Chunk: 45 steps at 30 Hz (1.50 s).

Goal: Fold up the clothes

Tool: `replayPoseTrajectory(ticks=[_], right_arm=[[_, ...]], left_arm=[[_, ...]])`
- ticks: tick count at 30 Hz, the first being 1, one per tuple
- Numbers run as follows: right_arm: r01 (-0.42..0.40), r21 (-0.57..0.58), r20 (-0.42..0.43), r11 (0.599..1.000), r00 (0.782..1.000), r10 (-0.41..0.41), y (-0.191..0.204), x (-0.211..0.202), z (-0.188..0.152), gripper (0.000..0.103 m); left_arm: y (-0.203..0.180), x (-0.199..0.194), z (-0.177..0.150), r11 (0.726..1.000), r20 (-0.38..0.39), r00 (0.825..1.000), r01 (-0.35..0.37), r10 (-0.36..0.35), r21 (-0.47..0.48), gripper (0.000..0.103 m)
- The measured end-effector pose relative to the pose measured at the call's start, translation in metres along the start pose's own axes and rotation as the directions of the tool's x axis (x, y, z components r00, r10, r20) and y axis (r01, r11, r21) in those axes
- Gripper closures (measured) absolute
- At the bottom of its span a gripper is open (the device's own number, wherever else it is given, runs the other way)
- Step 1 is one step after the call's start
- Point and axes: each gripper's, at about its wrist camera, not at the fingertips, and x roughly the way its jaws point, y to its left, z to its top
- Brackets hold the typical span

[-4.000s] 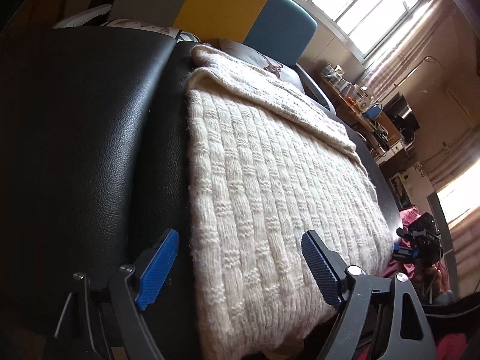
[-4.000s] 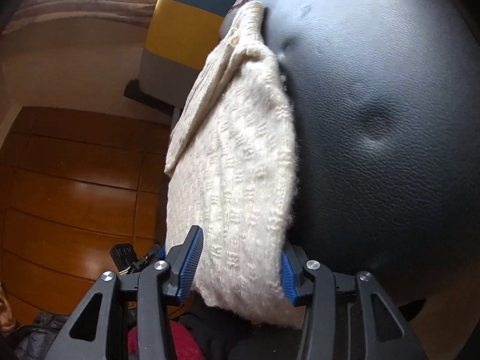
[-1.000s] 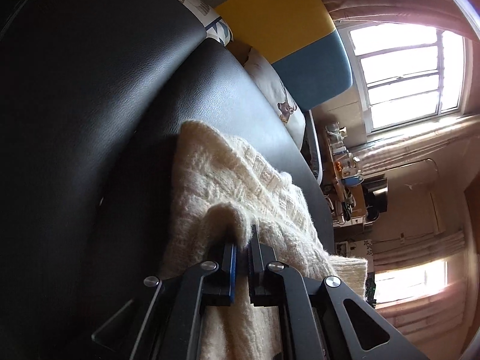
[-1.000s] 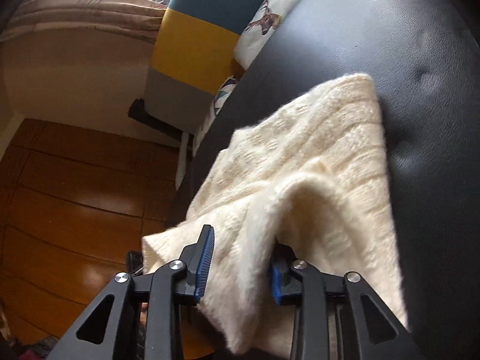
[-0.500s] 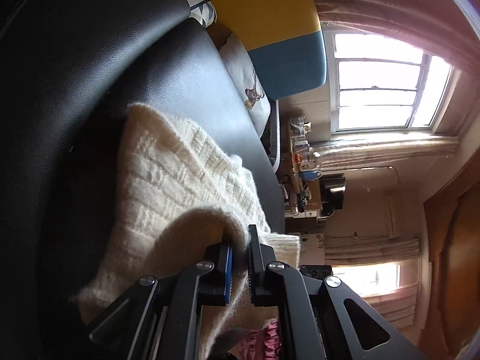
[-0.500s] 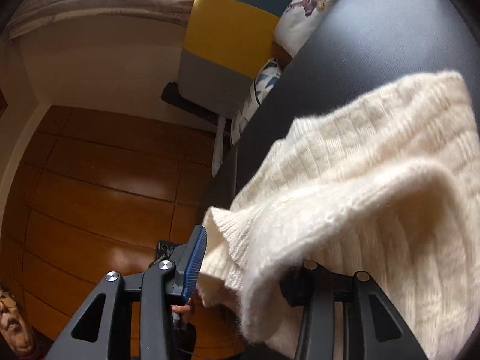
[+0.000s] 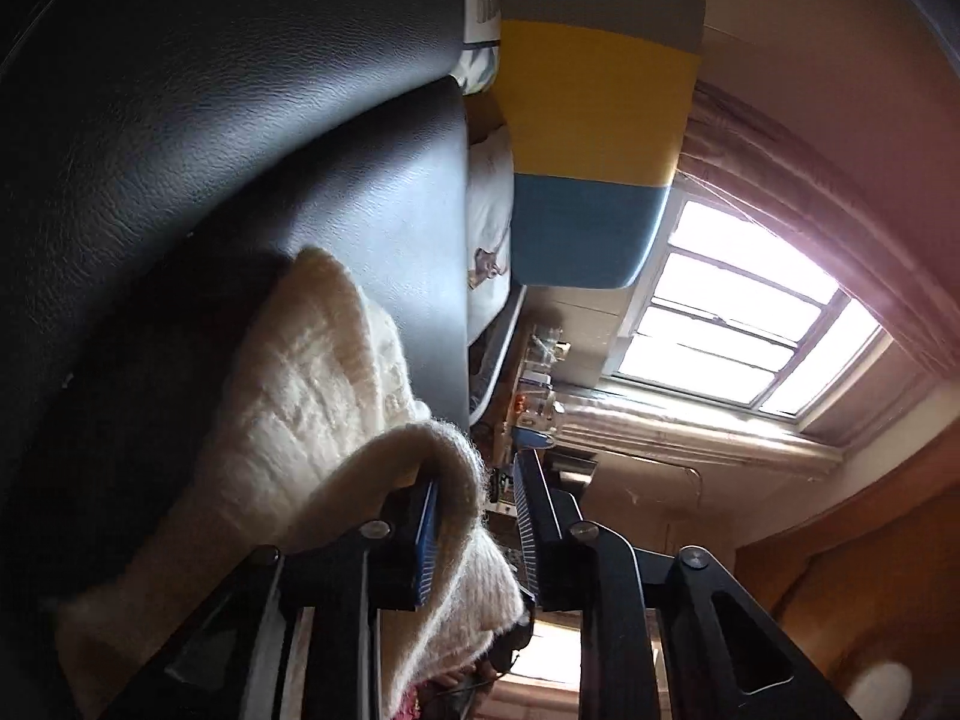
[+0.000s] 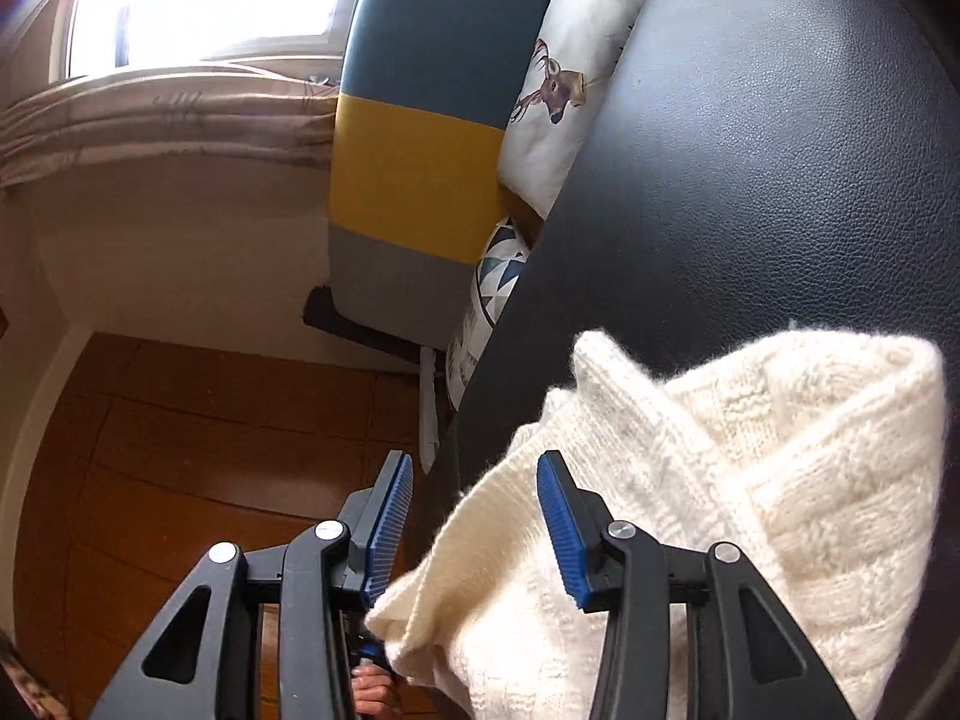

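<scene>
Fuzzy knit sweater (image 8: 810,480), grained leather cushion (image 8: 750,180)

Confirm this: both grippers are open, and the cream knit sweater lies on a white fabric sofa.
One thing is wrong: the sofa is black leather, not white fabric, as the right wrist view shows. The rest holds: the left gripper and right gripper are open, and the cream knit sweater lies there.

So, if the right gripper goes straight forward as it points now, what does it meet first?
Probably nothing close: between the open right gripper lies the edge of the black leather seat, then the floor; the cream knitted sweater lies beside it. Depth is unclear.
</scene>
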Motion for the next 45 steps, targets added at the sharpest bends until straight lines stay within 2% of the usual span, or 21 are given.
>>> replayPoseTrajectory(ticks=[2, 4, 6, 10, 13, 16, 18, 21, 23, 25, 26, 28, 30, 33, 35, 36, 38, 40, 42, 44, 45], right_arm=[[0.053, -0.047, -0.021, 0.997, 0.998, -0.054, 0.002, 0.002, -0.008, 0.058], [0.104, -0.095, -0.040, 0.990, 0.993, -0.108, 0.004, 0.004, -0.017, 0.058], [0.170, -0.138, -0.047, 0.976, 0.983, -0.178, 0.004, 0.004, -0.025, 0.060], [0.260, -0.131, 0.039, 0.957, 0.966, -0.257, -0.004, -0.021, -0.036, 0.063], [0.294, -0.084, 0.106, 0.952, 0.953, -0.285, -0.013, -0.041, -0.037, 0.063], [0.288, -0.079, 0.099, 0.954, 0.955, -0.280, -0.026, -0.049, -0.037, 0.074], [0.277, -0.095, 0.098, 0.956, 0.958, -0.268, -0.029, -0.052, -0.037, 0.074], [0.262, -0.096, 0.097, 0.960, 0.963, -0.253, -0.030, -0.052, -0.036, 0.074], [0.262, -0.097, 0.094, 0.960, 0.963, -0.254, -0.027, -0.049, -0.036, 0.073], [0.264, -0.098, 0.088, 0.960, 0.963, -0.256, -0.024, -0.049, -0.036, 0.072], [0.263, -0.099, 0.084, 0.960, 0.963, -0.255, -0.021, -0.050, -0.035, 0.068], [0.265, -0.110, 0.080, 0.958, 0.963, -0.258, -0.014, -0.053, -0.034, 0.063], [0.301, -0.139, 0.088, 0.944, 0.953, -0.291, -0.004, -0.056, -0.033, 0.063], [0.342, -0.147, 0.092, 0.928, 0.939, -0.331, 0.002, -0.064, -0.033, 0.062], [0.387, -0.143, 0.081, 0.911, 0.922, -0.379, -0.002, -0.066, -0.034, 0.062], [0.408, -0.148, 0.081, 0.901, 0.913, -0.400, -0.003, -0.067, -0.035, 0.062], [0.421, -0.159, 0.078, 0.893, 0.907, -0.414, -0.004, -0.071, -0.038, 0.062], [0.438, -0.168, 0.074, 0.883, 0.899, -0.432, -0.005, -0.074, -0.042, 0.062], [0.443, -0.180, 0.055, 0.878, 0.896, -0.441, -0.007, -0.071, -0.039, 0.062], [0.430, -0.199, 0.033, 0.881, 0.901, -0.432, -0.008, -0.070, -0.038, 0.062], [0.424, -0.215, 0.028, 0.880, 0.903, -0.429, -0.007, -0.070, -0.038, 0.062]], left_arm=[[-0.012, 0.001, -0.005, 0.999, -0.018, 1.000, -0.003, 0.004, 0.039, 0.072], [-0.020, 0.007, -0.008, 0.999, -0.058, 0.998, 0.007, -0.004, 0.047, 0.061], [-0.026, 0.013, -0.014, 0.999, -0.087, 0.996, 0.001, 0.004, 0.052, 0.059], [-0.035, 0.034, -0.018, 0.998, -0.131, 0.991, -0.018, 0.026, 0.063, 0.054], [-0.032, 0.036, -0.002, 0.998, -0.040, 0.998, -0.050, 0.052, 0.031, 0.054], [-0.022, 0.029, 0.017, 0.998, 0.067, 0.996, -0.054, 0.056, -0.021, 0.054], [-0.018, 0.016, 0.025, 0.997, 0.141, 0.987, -0.075, 0.076, -0.016, 0.054], [-0.022, -0.001, 0.025, 0.991, 0.153, 0.983, -0.116, 0.104, 0.071, 0.054], [-0.033, -0.009, 0.020, 0.956, 0.145, 0.972, -0.213, 0.185, 0.202, 0.054], [-0.038, -0.008, 0.011, 0.897, 0.109, 0.952, -0.307, 0.287, 0.318, 0.052], [-0.038, -0.006, 0.004, 0.867, 0.081, 0.943, -0.330, 0.324, 0.372, 0.052], [-0.036, 0.000, -0.008, 0.827, 0.038, 0.929, -0.347, 0.369, 0.443, 0.052], [-0.034, 0.006, -0.021, 0.782, 0.000, 0.910, -0.356, 0.414, 0.511, 0.052], [-0.031, 0.009, -0.023, 0.763, -0.003, 0.900, -0.367, 0.435, 0.532, 0.053], [-0.031, 0.012, -0.026, 0.745, -0.009, 0.892, -0.371, 0.451, 0.554, 0.073], [-0.033, 0.013, -0.030, 0.728, -0.013, 0.886, -0.373, 0.464, 0.576, 0.097], [-0.038, 0.012, -0.039, 0.690, -0.001, 0.873, -0.384, 0.487, 0.614, 0.097], [-0.042, 0.005, -0.050, 0.673, 0.001, 0.878, -0.367, 0.478, 0.642, 0.097], [-0.047, -0.009, -0.058, 0.678, 0.006, 0.893, -0.346, 0.450, 0.649, 0.098], [-0.050, -0.026, -0.066, 0.694, 0.003, 0.912, -0.314, 0.409, 0.648, 0.098], [-0.050, -0.034, -0.069, 0.671, 0.031, 0.906, -0.336, 0.423, 0.661, 0.098]])
